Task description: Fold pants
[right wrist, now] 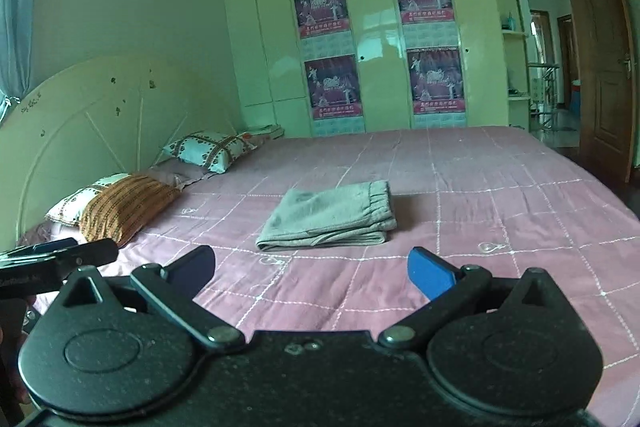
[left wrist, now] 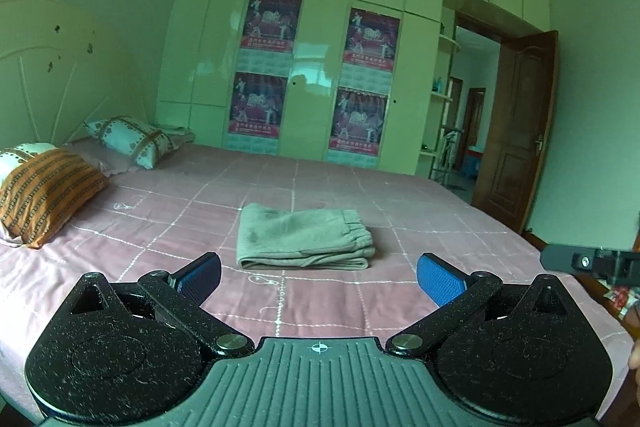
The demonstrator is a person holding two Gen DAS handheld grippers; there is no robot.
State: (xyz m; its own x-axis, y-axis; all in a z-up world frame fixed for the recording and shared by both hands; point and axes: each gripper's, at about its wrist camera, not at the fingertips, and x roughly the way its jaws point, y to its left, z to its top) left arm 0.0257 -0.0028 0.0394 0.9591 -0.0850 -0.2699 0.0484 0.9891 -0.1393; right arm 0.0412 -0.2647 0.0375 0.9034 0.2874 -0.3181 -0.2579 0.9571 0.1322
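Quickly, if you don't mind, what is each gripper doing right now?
Left gripper: open, holding nothing, short of the folded grey pants.
Right gripper: open, holding nothing.

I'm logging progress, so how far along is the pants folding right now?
Done, apparently: the grey elastic-waist pants lie folded in a compact stack on the pink checked bedspread. In hand: nothing; left gripper and right gripper are open, clear of the cloth. Nothing visibly remains.

Dim greenish daylight, fisheye-bent edges
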